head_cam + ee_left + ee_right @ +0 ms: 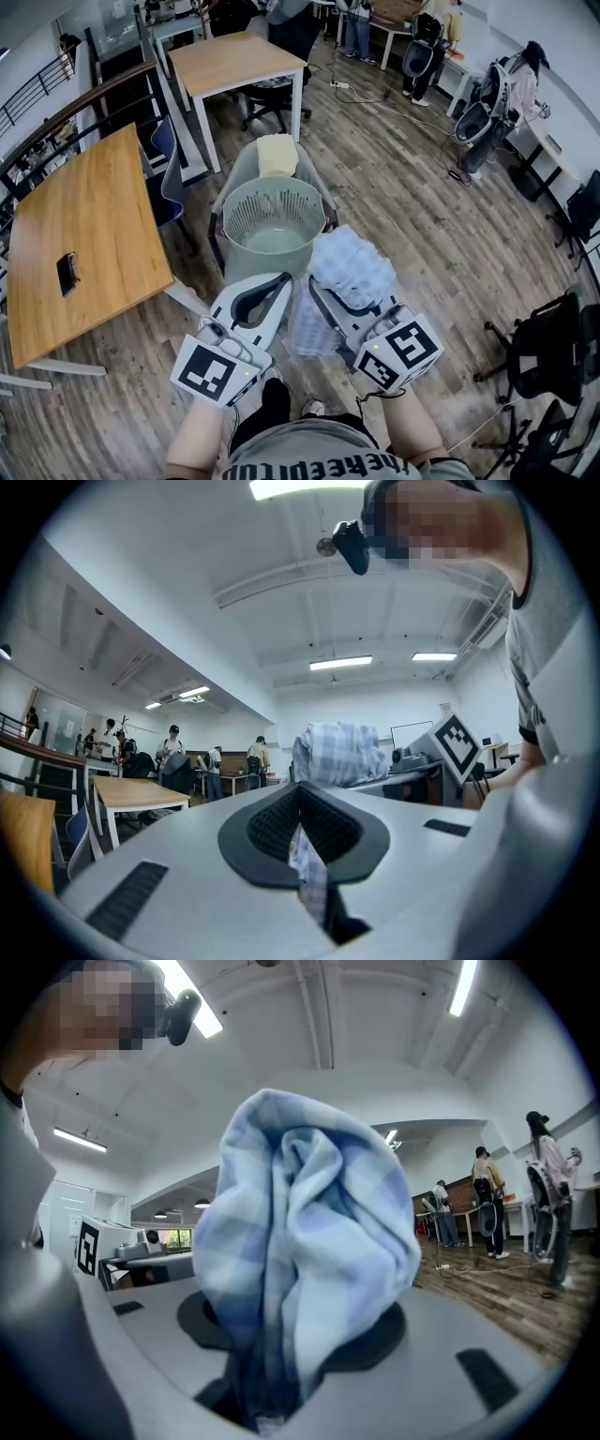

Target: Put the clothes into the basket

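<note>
Both jaw pairs were clamped on the cloth (352,265): the left hand-held gripper (283,281) pinched a thin edge, the right hand-held gripper (317,286) its bunch, just near of the basket (246,214).

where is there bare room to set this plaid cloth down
The basket just ahead looks empty inside and open on top, with room for the plaid cloth. The wooden table at the left is bare except for a small black item near its edge. Crowded: the spot right behind the basket, taken by a yellow cloth.
</note>
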`<state>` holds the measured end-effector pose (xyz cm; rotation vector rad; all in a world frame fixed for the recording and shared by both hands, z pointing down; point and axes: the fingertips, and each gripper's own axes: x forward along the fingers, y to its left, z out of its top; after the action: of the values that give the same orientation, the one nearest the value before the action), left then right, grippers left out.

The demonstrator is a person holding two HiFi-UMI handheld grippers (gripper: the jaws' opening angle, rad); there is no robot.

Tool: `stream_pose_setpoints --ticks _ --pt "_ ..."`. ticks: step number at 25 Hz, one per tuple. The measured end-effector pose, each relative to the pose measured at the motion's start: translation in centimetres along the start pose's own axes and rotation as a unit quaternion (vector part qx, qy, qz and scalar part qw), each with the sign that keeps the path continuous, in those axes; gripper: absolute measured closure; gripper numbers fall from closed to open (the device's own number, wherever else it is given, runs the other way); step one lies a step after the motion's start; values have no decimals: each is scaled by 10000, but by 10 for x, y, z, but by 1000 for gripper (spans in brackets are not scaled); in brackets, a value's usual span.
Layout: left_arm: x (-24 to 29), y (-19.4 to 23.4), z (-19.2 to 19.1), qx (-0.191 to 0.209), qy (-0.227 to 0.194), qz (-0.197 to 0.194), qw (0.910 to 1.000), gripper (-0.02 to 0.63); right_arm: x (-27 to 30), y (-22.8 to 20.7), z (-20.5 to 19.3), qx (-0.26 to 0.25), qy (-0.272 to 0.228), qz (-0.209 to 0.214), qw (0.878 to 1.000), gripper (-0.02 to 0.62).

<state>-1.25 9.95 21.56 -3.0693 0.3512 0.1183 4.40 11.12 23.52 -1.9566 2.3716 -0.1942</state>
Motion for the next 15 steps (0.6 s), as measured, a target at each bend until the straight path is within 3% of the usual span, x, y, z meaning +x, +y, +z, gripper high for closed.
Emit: stream_pose_setpoints --ticks 15 --pt "12 75 -6 -78 -7 -208 9998 592 73 -7 1 32 56 -217 9997 387"
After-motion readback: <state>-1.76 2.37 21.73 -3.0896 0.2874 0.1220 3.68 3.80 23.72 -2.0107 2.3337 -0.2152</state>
